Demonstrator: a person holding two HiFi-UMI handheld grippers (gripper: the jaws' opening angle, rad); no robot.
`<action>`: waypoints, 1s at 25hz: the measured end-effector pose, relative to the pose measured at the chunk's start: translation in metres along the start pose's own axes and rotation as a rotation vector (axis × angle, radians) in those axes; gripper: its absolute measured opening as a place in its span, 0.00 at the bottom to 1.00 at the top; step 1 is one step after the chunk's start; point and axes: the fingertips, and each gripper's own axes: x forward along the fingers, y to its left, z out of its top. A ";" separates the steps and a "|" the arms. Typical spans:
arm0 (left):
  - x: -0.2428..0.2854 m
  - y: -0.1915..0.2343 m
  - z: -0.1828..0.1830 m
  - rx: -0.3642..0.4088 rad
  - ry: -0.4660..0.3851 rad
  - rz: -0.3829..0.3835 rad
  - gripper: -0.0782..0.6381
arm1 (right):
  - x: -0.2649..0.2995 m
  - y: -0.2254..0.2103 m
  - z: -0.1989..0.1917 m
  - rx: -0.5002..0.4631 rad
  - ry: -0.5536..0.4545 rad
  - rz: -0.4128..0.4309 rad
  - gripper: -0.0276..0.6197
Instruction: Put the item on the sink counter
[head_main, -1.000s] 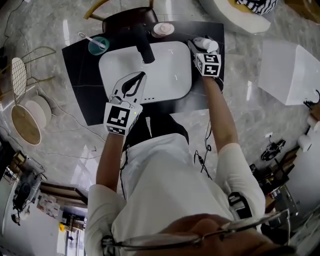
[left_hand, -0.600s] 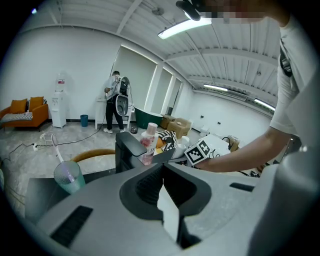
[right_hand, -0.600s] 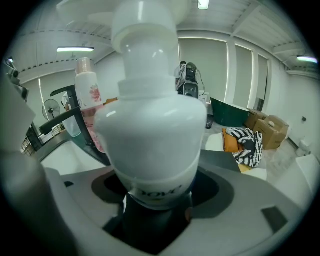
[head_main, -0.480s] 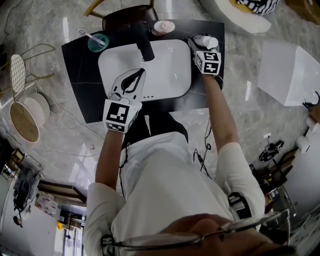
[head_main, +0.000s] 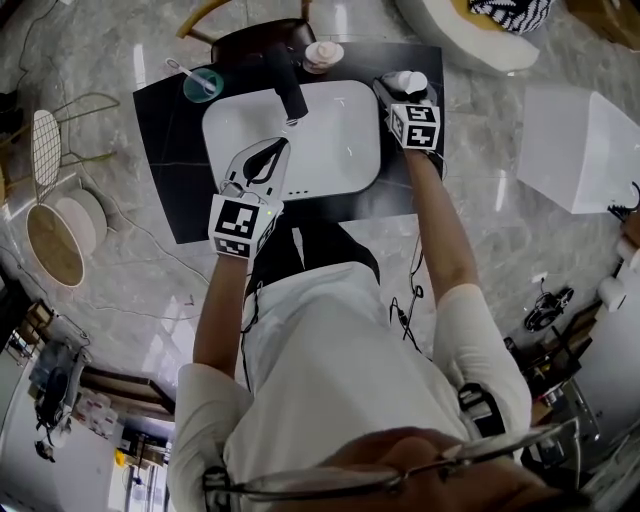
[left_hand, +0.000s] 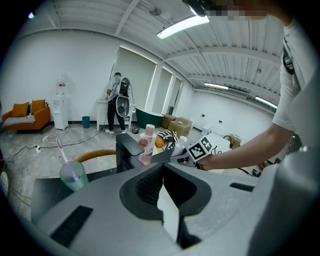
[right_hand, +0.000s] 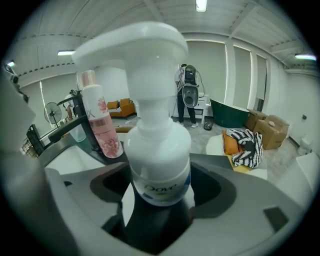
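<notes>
Right gripper (head_main: 400, 92): fingers (right_hand: 252, 200) are spreading apart. The white pump bottle (right_hand: 157, 150) is standing upright between them. In the right gripper view a dark gap is showing on each side of the bottle's body, so the pads are not pressing on it and the grip is released. The bottle's base is resting on the black tabletop (head_main: 165, 170), at the right end of it, just beside the right rim of the white sink (head_main: 335, 150).

Left gripper (head_main: 282, 150): fingers (left_hand: 100, 200) are meeting at their tips and are clenched on nothing. Only the pale sink is showing through the hollow behind the tips. This gripper is hovering over the sink's front left part, touching nothing that I can make out.

Other items are sitting along the back edge of the tabletop. A black faucet (head_main: 290, 95) is reaching over the basin. A pink-labelled bottle (right_hand: 102, 130) is standing just right of the faucet base, near the pump bottle but apart from it. A teal cup (left_hand: 72, 175) holding a toothbrush is standing left of the faucet.
</notes>
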 end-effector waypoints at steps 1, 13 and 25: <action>-0.001 -0.002 0.000 0.003 -0.002 -0.001 0.12 | -0.004 0.001 0.002 -0.002 -0.004 0.001 0.64; -0.026 -0.032 0.026 0.096 -0.039 -0.051 0.12 | -0.070 0.023 0.032 -0.011 -0.064 -0.010 0.64; -0.074 -0.050 0.038 0.156 -0.073 -0.135 0.12 | -0.164 0.076 0.056 0.014 -0.119 -0.038 0.56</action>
